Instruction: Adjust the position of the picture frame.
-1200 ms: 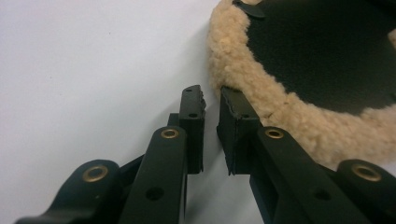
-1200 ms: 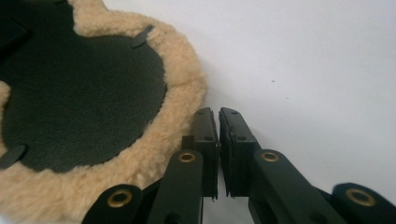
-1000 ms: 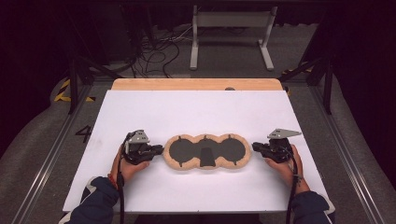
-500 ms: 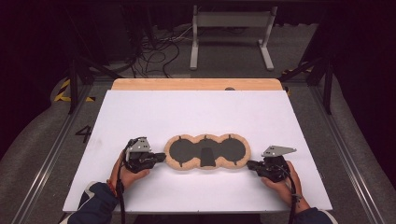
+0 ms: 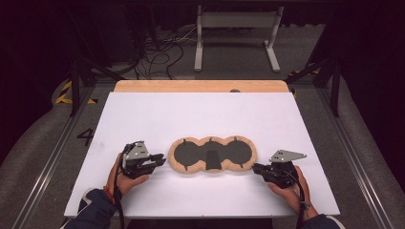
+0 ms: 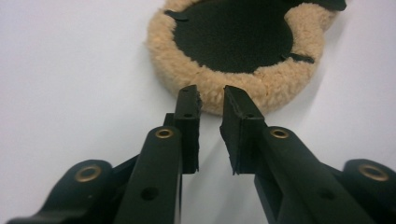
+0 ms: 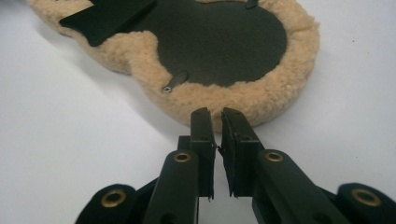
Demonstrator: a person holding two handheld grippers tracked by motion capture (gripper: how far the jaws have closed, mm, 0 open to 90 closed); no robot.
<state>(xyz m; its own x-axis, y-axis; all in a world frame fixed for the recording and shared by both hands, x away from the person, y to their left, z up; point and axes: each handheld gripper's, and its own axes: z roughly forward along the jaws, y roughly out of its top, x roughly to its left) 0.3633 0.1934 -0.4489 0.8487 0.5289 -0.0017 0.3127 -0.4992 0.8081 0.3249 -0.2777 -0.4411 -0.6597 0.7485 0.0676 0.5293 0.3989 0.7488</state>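
A three-lobed pad (image 5: 191, 153) with a tan fleece rim and black inside lies flat on the white table (image 5: 191, 114), a black tab (image 5: 213, 160) at its middle. My left gripper (image 5: 161, 161) sits just off the pad's left end. In the left gripper view its tips (image 6: 211, 93) stand a narrow gap apart, empty, right at the fleece rim (image 6: 233, 93). My right gripper (image 5: 255, 168) rests by the pad's right end, slightly nearer the front edge. In the right gripper view its jaws (image 7: 215, 114) are almost touching, with nothing in them, just short of the fleece (image 7: 243, 100).
A wooden board (image 5: 200, 86) runs along the table's far edge. Beyond it, on the floor, are a white metal stand (image 5: 236, 33) and loose cables (image 5: 157, 47). Metal rails flank the table on both sides.
Both grippers have drawn back a little toward the front edge, the right one more. The pad has stayed where it was.
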